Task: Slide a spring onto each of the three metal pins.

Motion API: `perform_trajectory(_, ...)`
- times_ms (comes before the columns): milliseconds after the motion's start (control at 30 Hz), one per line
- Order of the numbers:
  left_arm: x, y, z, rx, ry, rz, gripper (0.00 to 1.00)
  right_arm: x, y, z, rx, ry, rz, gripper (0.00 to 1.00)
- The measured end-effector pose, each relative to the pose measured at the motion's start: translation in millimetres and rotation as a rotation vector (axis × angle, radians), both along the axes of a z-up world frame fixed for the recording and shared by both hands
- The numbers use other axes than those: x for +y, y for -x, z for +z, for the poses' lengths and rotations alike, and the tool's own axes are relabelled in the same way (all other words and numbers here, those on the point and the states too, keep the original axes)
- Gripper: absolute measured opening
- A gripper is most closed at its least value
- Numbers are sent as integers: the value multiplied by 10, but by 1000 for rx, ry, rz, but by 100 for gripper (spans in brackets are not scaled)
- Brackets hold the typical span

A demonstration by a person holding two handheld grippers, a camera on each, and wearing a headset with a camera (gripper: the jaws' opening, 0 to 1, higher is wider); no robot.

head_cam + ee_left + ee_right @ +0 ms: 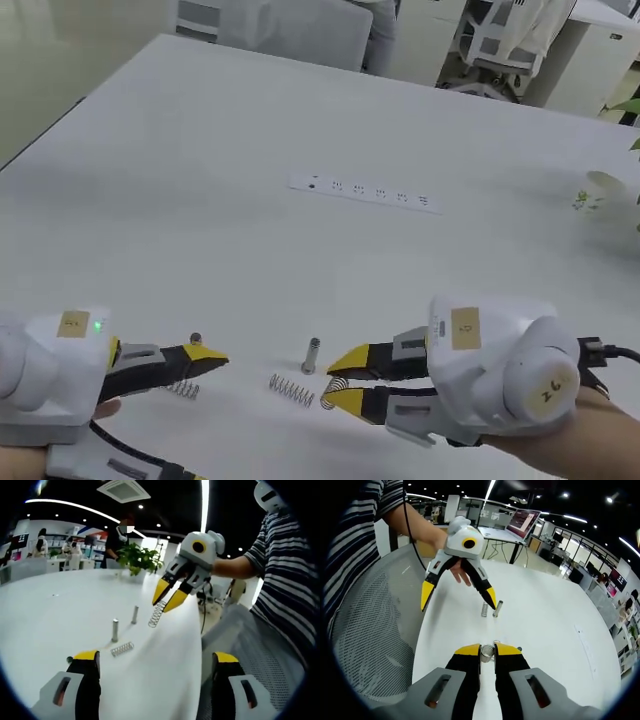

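1. Left gripper (458,596): claw spread wide, holding nothing.
2. A loose spring (290,389) lies flat on the white table (300,120), near an upright metal pin (313,354) between the grippers.
3. Right gripper (338,379): claw pinched on a second spring (487,652), just beside that pin.
4. Springs look light, squashy and likely to flick away. Grip the side near one end, leaving the bore clear.

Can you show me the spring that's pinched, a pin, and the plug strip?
held spring (487,651), right gripper view, middle of its coils.
pin (313,356), head view, its shaft.
power strip (365,192), head view, its middle.
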State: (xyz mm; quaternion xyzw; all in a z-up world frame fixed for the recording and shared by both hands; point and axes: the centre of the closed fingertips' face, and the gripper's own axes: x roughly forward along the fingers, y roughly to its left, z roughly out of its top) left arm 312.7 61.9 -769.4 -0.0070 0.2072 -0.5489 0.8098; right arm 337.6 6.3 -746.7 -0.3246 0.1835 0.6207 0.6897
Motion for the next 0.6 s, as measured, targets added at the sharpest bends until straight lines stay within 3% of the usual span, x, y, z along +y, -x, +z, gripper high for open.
perform_trajectory(233,91,-21,85,-18,18,42,98,-16,-8,-14,-4,3,-5,7)
perform_trajectory(600,286,-80,106,-36,17,103,98,-70,-61,9,-4,-2,-30,7)
